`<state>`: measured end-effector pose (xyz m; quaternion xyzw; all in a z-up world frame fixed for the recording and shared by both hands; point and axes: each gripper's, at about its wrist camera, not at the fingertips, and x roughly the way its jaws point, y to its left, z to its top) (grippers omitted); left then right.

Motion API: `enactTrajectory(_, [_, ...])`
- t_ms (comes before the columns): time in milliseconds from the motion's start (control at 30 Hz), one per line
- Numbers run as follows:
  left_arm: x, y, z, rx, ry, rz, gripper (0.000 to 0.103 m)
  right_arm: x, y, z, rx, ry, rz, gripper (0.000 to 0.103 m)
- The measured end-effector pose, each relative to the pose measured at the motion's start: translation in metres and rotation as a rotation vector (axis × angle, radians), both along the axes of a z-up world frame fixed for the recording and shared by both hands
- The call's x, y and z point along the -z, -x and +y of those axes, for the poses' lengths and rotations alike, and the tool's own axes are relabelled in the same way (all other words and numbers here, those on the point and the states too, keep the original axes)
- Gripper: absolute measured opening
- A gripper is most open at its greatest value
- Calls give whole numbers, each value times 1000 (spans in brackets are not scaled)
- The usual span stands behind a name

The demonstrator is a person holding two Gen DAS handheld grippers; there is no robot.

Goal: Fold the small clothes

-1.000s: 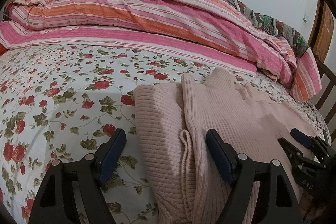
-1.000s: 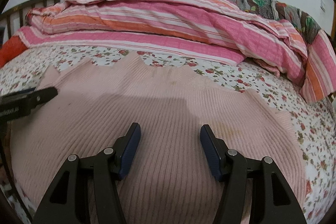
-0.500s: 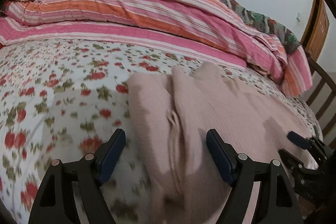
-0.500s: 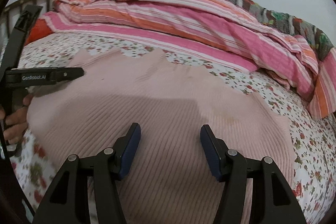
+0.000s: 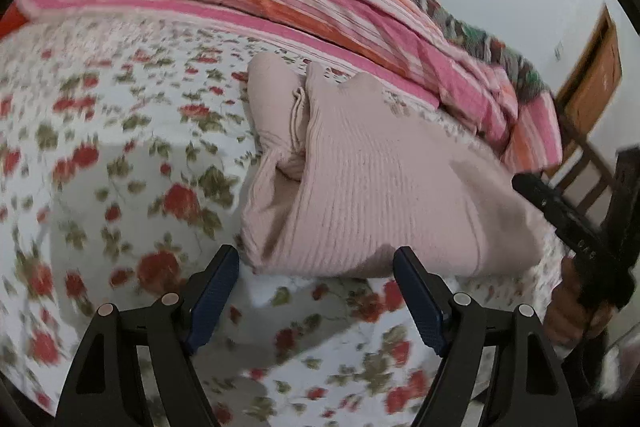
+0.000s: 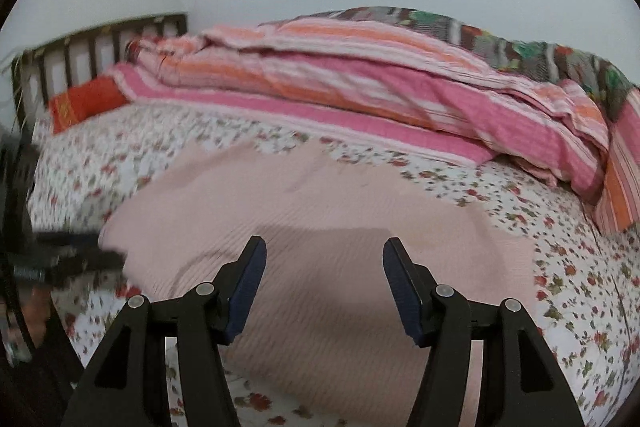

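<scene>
A pink ribbed sweater [image 5: 372, 183] is laid on the flowered sheet of the bed [image 5: 104, 147], toward the near edge, with its left side folded over so that a sleeve is tucked under the fold. The left claw [image 5: 316, 291] is held released just off the sweater's near hem, over bare sheet, with nothing between its blue pads [image 5: 214, 297]. The right claw [image 6: 324, 287] is held released above the sweater [image 6: 320, 211], its pads apart and nothing gripped. Part of the right claw's body is seen at the right of the left view, with a hand [image 5: 576, 311] on it. A striped quilt [image 6: 360, 87] is piled along the far edge of the bed.
</scene>
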<state>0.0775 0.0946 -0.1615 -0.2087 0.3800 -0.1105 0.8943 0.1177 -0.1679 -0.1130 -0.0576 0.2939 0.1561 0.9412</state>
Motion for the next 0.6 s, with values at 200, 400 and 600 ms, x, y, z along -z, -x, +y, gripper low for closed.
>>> enactTrajectory(200, [2, -22, -11, -48, 114, -29, 76, -10, -9, -44, 92, -107, 23, 60])
enactTrajectory(400, [-1, -44, -17, -157, 150, -89, 60, -24, -12, -105, 199, -226, 10, 60])
enactTrajectory(600, [-6, -70, -17, -249, 117, -73, 31, -32, -15, -167, 308, -352, 5, 60])
